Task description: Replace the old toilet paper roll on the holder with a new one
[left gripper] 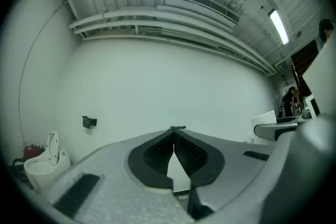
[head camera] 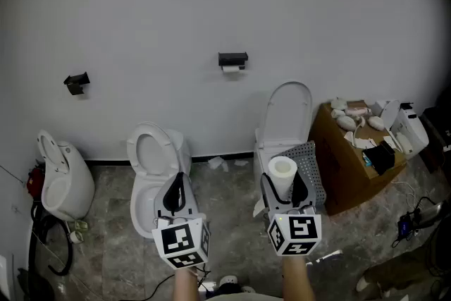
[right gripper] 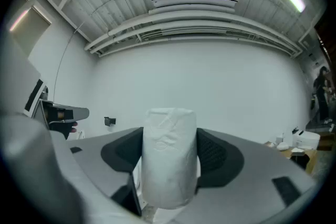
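A black holder [head camera: 232, 58] is fixed to the white wall, with a small, nearly used-up roll [head camera: 231, 69] under it. My right gripper [head camera: 284, 187] points level at the wall and is shut on a full white toilet paper roll [head camera: 283, 171]. That roll [right gripper: 169, 157] stands upright between the two dark pads of the right gripper [right gripper: 169, 136]. My left gripper [head camera: 176, 192] is held beside it, shut and with nothing in it. In the left gripper view the tips of the left gripper [left gripper: 173, 135] meet just below the far-off holder [left gripper: 177, 127].
A second black holder [head camera: 76, 82] hangs further left on the wall. Three toilets stand along it: left [head camera: 63, 180], middle [head camera: 156, 162] and right [head camera: 287, 116]. A cardboard box [head camera: 338, 176] with several items stands at the right, cables [head camera: 416, 218] beside it.
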Motion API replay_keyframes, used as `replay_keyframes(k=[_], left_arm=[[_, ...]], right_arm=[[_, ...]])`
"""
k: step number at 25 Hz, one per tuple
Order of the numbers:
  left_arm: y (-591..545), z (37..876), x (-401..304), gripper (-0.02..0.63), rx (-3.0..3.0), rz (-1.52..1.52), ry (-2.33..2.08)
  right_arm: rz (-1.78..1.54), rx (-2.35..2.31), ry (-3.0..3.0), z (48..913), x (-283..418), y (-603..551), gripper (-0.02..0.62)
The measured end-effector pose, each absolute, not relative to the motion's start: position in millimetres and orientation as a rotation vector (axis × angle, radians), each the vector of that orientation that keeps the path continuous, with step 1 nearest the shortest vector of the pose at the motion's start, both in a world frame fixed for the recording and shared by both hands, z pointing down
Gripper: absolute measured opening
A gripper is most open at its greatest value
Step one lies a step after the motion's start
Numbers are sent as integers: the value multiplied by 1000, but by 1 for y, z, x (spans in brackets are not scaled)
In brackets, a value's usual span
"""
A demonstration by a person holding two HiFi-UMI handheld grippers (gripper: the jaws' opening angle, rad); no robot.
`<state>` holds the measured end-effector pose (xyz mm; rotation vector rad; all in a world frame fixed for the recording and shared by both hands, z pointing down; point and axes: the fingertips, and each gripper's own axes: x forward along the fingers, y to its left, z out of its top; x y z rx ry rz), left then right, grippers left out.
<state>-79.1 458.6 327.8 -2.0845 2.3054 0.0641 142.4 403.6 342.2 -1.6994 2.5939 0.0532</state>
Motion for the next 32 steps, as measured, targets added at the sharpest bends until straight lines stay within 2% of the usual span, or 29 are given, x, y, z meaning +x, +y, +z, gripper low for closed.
replay_keyframes(k=[18, 19, 20, 21, 25, 32], left_arm=[[449, 333, -85, 17, -2070, 70, 2315], [446, 331, -87, 70, -2072, 82, 2312], [443, 330, -88, 163, -2077, 100, 2305], [440, 329, -90, 223, -2082, 118, 2300], [430, 331, -100, 279, -2079, 141, 2294], [414, 334, -116, 291, -2075, 136, 2278]], right_arm=[[30, -1700, 2587, 350, 139, 397, 295], [30, -1702, 2590, 350, 138, 394, 296], [28, -1706, 2591, 351, 136, 391, 295], [25, -1711, 2592, 352, 135, 389, 296], [19, -1728, 2586, 357, 129, 380, 296], [3, -1759, 2565, 362, 118, 365, 295]])
